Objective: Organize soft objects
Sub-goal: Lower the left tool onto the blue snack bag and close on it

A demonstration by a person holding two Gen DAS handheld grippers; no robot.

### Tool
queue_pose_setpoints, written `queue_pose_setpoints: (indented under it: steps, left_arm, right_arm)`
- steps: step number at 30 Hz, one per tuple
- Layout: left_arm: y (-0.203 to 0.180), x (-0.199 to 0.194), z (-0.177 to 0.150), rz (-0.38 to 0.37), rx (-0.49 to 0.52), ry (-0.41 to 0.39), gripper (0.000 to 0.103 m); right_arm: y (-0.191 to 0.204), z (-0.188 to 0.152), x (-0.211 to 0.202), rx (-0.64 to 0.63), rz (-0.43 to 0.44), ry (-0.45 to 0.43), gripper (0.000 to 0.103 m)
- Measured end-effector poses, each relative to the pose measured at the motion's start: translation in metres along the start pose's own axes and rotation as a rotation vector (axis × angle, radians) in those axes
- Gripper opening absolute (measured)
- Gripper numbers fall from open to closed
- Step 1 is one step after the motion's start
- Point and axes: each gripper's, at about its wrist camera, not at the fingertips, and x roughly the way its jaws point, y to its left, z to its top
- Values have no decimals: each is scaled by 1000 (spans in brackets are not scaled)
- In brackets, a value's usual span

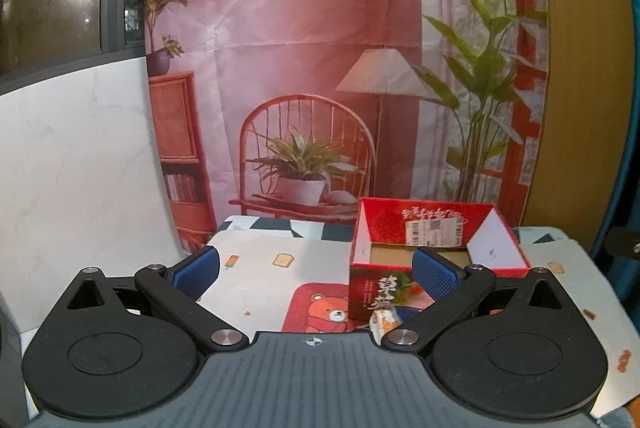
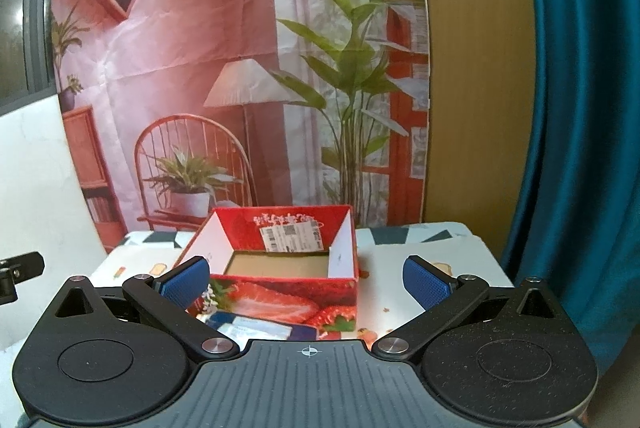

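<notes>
Worktop (image 2: 460, 248) under cartoon-print cloth, fronting a printed room-scene backdrop (image 1: 320, 48).
Open red strawberry-print cardboard box (image 2: 280, 302), upright on worktop, brown floor bare.
Left gripper (image 1: 316, 270), jaws spread wide, holding nothing.
Right gripper (image 2: 306, 278), jaws spread wide, holding nothing.
Blue-and-white flat pack (image 2: 260, 328), just before box front.
Small orange-and-white soft item (image 1: 384, 322), at box's near corner.

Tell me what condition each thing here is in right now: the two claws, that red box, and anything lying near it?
Left gripper: open, holding nothing.
Right gripper: open, holding nothing.
Red strawberry box: upright, lid off, nothing visible inside.
Blue packet: lying flat before the box.
Small orange-and-white packet: beside the box, mostly hidden.
</notes>
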Motion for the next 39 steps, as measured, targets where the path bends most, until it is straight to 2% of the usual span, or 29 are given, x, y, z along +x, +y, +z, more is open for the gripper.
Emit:
queue_pose_setpoints:
  steps: [2, 7, 10, 14, 18, 25, 31, 37, 39]
  left_arm:
    - [0, 12, -4, 2, 3, 14, 103]
    - [1, 53, -19, -16, 9, 102, 103]
    - [-3, 76, -29, -7, 22, 131, 103]
    - [-9, 105, -40, -27, 41, 179, 103]
    - [-19, 128, -52, -50, 60, 224, 103]
    - [-36, 160, -62, -101, 50, 273, 103]
    - [-47, 172, -67, -136, 61, 288, 102]
    - [-49, 181, -68, -170, 38, 306, 101]
    - [-50, 183, -68, -175, 36, 314, 98]
  right_arm:
    - [-4, -5, 8, 9, 28, -23, 103]
    - [-16, -20, 47, 38, 8, -42, 103]
    - [-22, -28, 79, 41, -6, 24, 103]
    - [-34, -43, 112, 80, 44, 71, 103]
    - [-31, -57, 138, 24, 20, 111, 103]
    - [-30, -76, 170, 30, 59, 152, 101]
    - [-31, -91, 184, 55, 101, 207, 91]
    - [-36, -105, 191, 87, 129, 242, 88]
    - [-37, -108, 193, 93, 138, 253, 86]
